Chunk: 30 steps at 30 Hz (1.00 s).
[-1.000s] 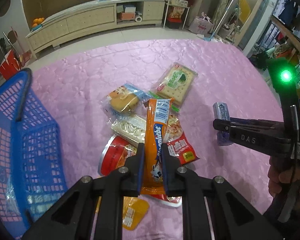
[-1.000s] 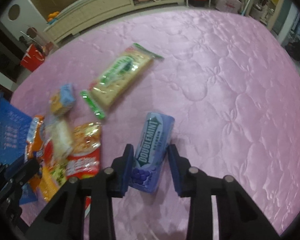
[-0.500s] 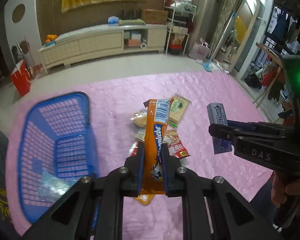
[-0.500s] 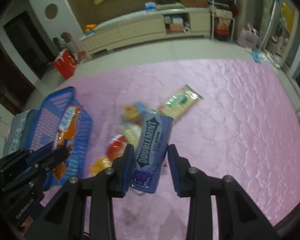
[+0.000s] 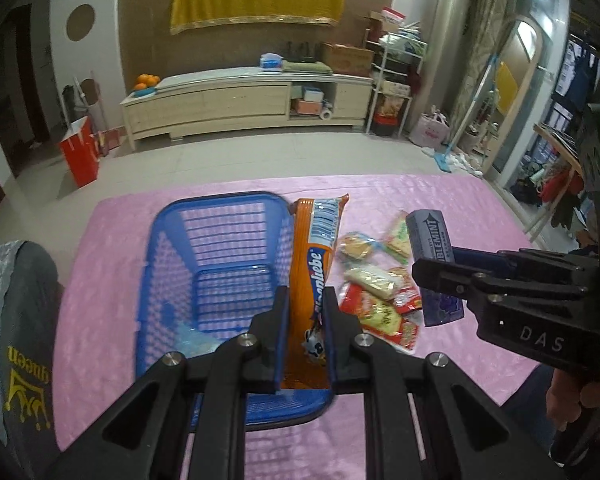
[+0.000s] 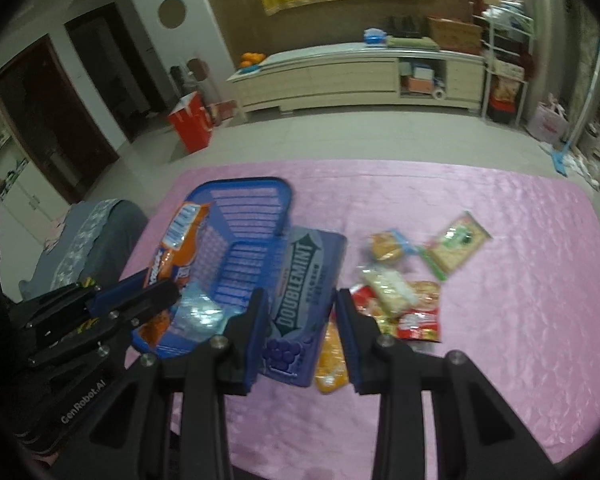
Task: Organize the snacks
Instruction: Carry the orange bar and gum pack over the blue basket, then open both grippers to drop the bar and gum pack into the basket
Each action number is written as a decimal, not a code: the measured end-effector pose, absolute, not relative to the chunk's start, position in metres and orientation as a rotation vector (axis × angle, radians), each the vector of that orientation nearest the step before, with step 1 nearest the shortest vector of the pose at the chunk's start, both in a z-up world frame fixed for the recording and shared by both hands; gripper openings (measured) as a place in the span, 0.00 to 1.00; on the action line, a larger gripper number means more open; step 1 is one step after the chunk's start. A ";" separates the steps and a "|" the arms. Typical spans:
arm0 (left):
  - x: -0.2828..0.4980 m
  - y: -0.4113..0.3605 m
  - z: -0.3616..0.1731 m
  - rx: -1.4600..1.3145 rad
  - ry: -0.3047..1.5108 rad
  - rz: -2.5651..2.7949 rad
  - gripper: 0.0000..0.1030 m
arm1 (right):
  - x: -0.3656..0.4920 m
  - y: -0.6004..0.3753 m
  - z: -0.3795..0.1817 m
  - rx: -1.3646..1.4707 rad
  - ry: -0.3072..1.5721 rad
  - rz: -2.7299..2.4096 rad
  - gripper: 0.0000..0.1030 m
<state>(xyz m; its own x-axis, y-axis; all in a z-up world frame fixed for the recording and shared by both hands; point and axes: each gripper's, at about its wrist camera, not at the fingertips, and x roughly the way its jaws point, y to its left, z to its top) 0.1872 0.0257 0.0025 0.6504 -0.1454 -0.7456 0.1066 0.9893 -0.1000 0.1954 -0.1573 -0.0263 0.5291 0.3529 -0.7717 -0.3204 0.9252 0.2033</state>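
Note:
My left gripper (image 5: 305, 300) is shut on a long orange snack packet (image 5: 314, 256), held in the air over the right side of the blue mesh basket (image 5: 204, 240). In the right wrist view that left gripper (image 6: 168, 290) and its orange packet (image 6: 178, 240) show at the basket's (image 6: 252, 200) left wall. My right gripper (image 6: 300, 304) is shut on a purple Doublemint pack (image 6: 304, 280), lifted above the pink cloth just right of the basket. The left wrist view shows the same pack (image 5: 430, 240) in the right gripper (image 5: 428, 276). A clear bag (image 6: 200, 316) lies inside the basket.
Several snack packets (image 6: 400, 296) lie in a heap on the pink quilted cloth (image 6: 500, 320), with a green cracker pack (image 6: 456, 246) at its far right. A grey garment (image 5: 12, 320) sits at the cloth's left edge. A long cabinet (image 5: 244, 100) stands on the floor beyond.
Both grippers rose with their packets and swung left toward the basket. The basket came from the left edge to the middle of the left wrist view, and the snack heap dropped away below.

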 end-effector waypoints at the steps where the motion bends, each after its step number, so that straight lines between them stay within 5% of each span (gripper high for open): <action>1: 0.186 0.032 0.003 -0.052 0.852 -0.138 0.13 | 0.197 -0.148 -0.027 0.037 0.935 0.418 0.38; 24: 0.230 0.097 -0.059 -0.164 1.014 -0.101 0.14 | 0.238 -0.049 -0.079 -0.061 1.078 0.498 0.37; 30: 0.245 0.094 -0.078 -0.140 1.054 -0.100 0.14 | 0.250 -0.041 -0.083 -0.107 1.085 0.471 0.26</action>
<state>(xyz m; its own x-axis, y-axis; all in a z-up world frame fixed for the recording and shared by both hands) 0.2446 0.0940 -0.0783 0.4908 -0.1492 -0.8584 0.0149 0.9865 -0.1629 0.2496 -0.0406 -0.0835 0.3785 0.3164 -0.8698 -0.4195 0.8963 0.1434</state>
